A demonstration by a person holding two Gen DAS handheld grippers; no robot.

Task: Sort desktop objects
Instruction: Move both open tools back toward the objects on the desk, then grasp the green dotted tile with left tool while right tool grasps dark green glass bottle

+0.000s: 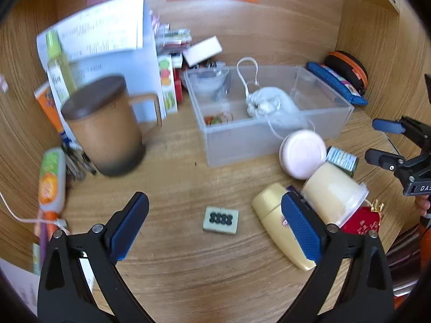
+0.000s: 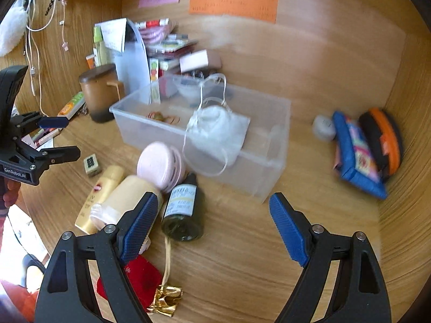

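My left gripper (image 1: 214, 197) is open, low over the wooden desk, with a green-white mahjong tile (image 1: 221, 220) lying between its fingers, untouched. Right of it lie a gold tube (image 1: 272, 215), a cream jar (image 1: 331, 191) on its side, a pink round case (image 1: 303, 153) and a red pouch (image 1: 362, 222). My right gripper (image 2: 212, 197) is open too and holds nothing. A dark bottle (image 2: 183, 210) lies just inside its left finger. A clear plastic box (image 2: 269, 167) stands behind, with a white face mask (image 2: 218, 132) draped over its front wall.
A brown lidded mug (image 1: 105, 126), papers and stacked packets crowd the back left. A blue pencil case (image 2: 355, 158) and a black-orange case (image 2: 382, 137) lean in the right corner. Wooden walls close the desk at the back and both sides. Cables hang at the left.
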